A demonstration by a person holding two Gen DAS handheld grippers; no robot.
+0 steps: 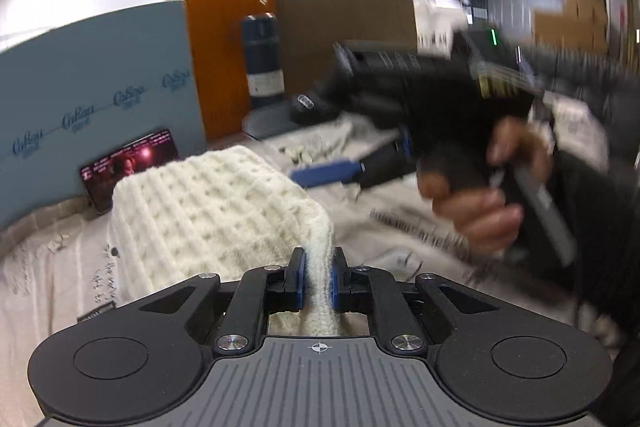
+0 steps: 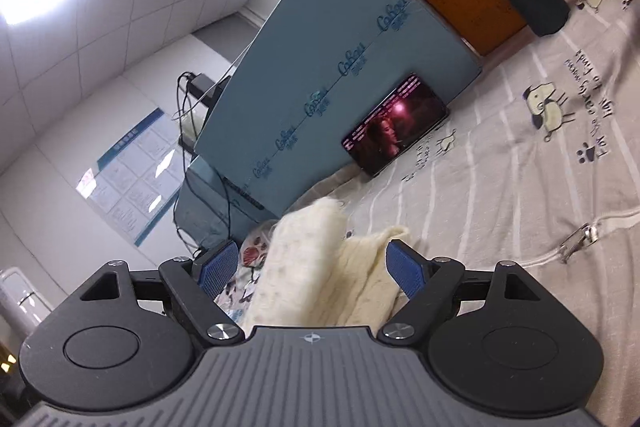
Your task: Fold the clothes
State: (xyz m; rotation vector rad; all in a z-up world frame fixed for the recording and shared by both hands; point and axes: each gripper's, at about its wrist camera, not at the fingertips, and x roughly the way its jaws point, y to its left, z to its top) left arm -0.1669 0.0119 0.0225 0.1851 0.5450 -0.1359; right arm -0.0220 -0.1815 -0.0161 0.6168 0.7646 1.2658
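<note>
One cream sweater (image 1: 208, 211) pinched within left claw (image 1: 318, 279).

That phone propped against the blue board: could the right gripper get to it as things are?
Probably yes. The right gripper is open and the bedsheet up to the phone looks free, but the cream sweater hangs between its jaws and may need shaking off first.
</note>
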